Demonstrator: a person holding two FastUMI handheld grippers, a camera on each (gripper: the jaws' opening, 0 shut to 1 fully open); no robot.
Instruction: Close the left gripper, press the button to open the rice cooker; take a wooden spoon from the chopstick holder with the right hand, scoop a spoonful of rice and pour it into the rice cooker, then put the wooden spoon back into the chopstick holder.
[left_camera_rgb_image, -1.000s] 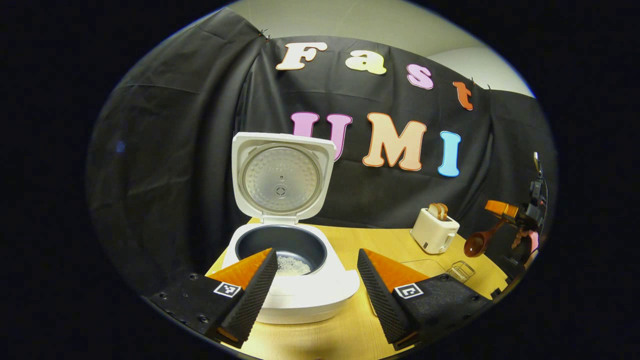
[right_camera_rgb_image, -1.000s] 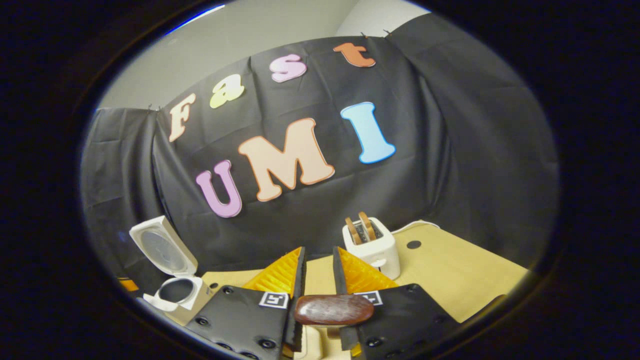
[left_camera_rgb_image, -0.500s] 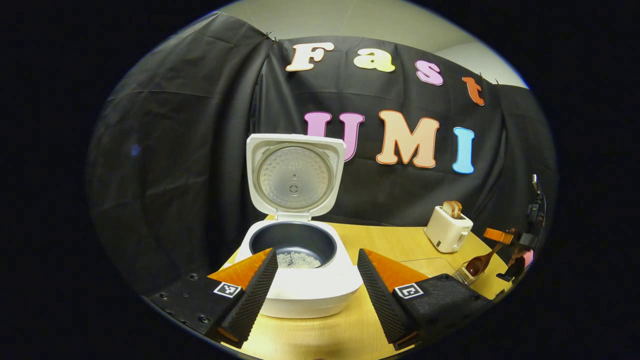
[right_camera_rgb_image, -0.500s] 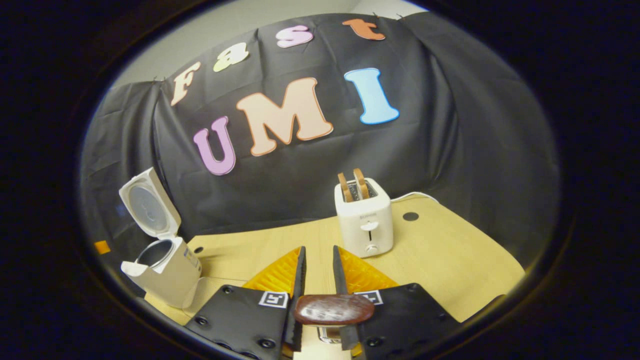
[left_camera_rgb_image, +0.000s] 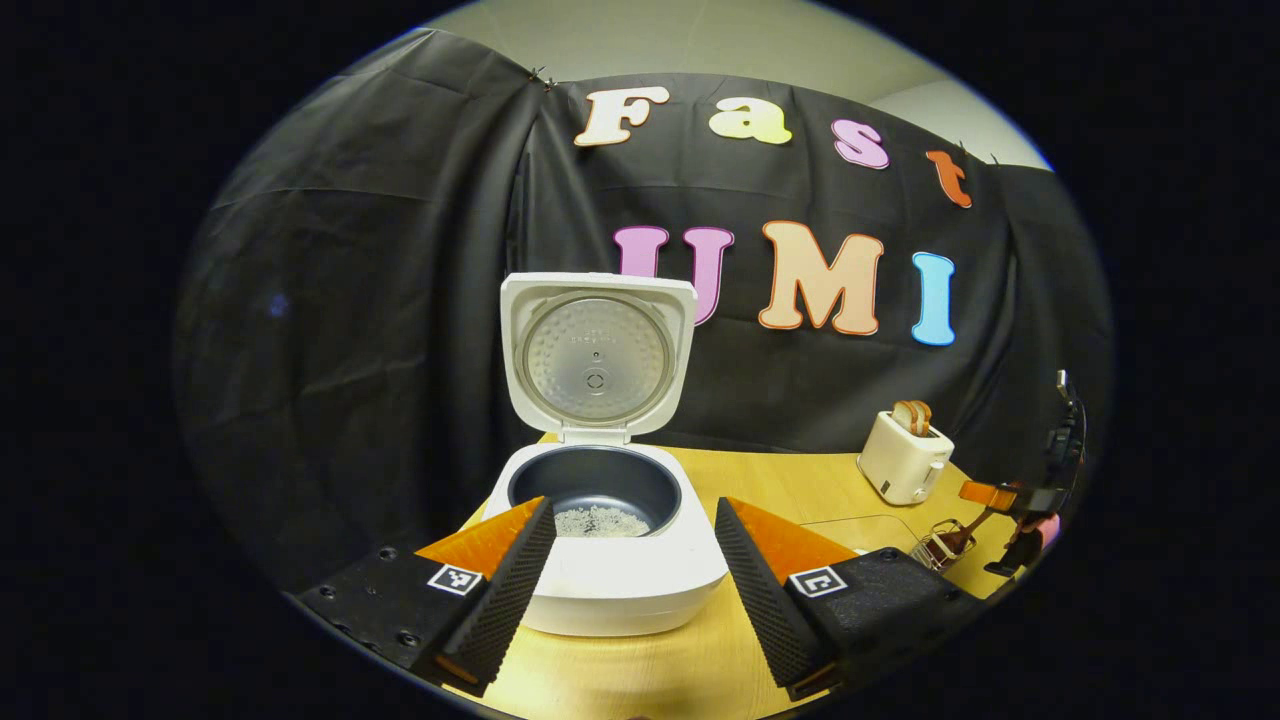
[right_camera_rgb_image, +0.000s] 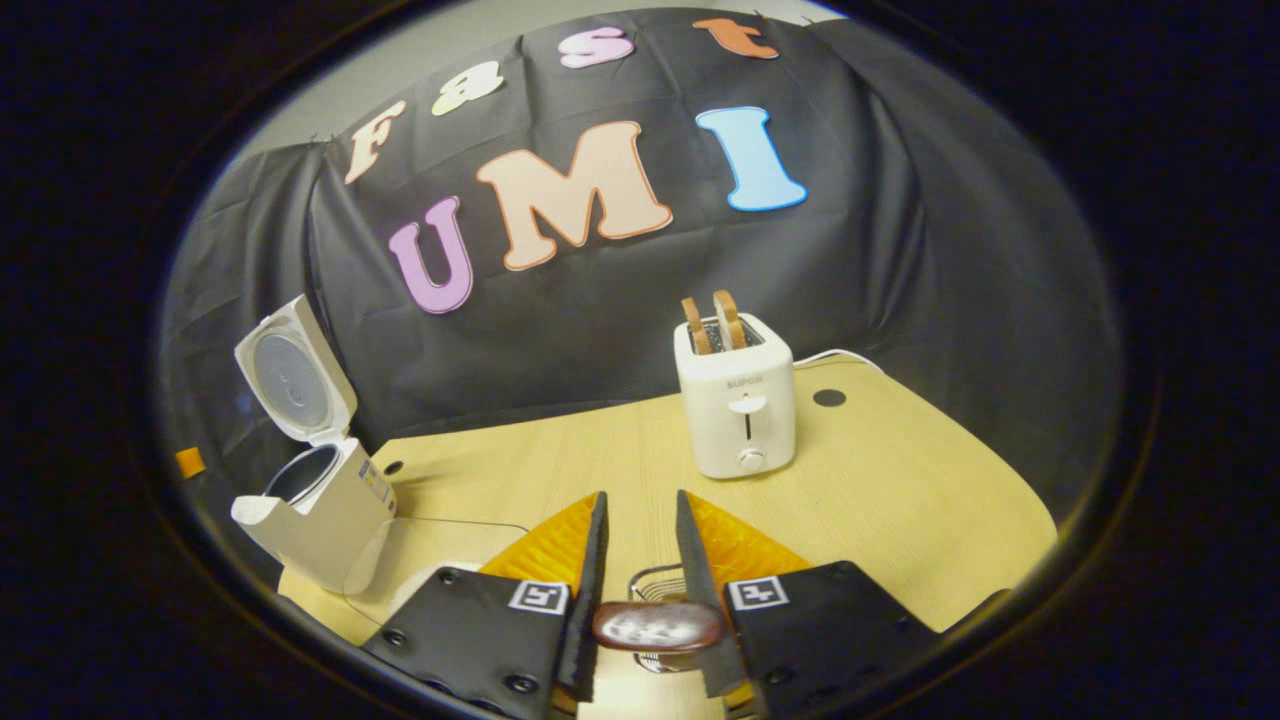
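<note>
The rice cooker (left_camera_rgb_image: 610, 560) is seen standing on the table (left_camera_rgb_image: 700, 660) with its lid (left_camera_rgb_image: 597, 355) raised upright, and a patch of white rice (left_camera_rgb_image: 600, 521) is seen at the bottom of the dark inner pot. In the left gripper view the left gripper (left_camera_rgb_image: 635, 545) is held in front of the cooker with its jaws spread wide and nothing between them.

In the right gripper view the right gripper (right_camera_rgb_image: 640, 545) is held above the table, and the end of the wooden spoon (right_camera_rgb_image: 657, 625) is seen between the bases of its two fingers. Only a narrow gap is left between the jaws; whether the handle is pinched cannot be told. The wire chopstick holder (right_camera_rgb_image: 660, 582) is glimpsed directly beneath, through the gap. In the left gripper view the spoon is seen far to the right, lowered into the holder (left_camera_rgb_image: 940, 545) at the table's edge.

A white toaster (right_camera_rgb_image: 737, 400) with two slices of bread (right_camera_rgb_image: 713, 318) in its slots is placed farther back on the table, well apart from the cooker.
</note>
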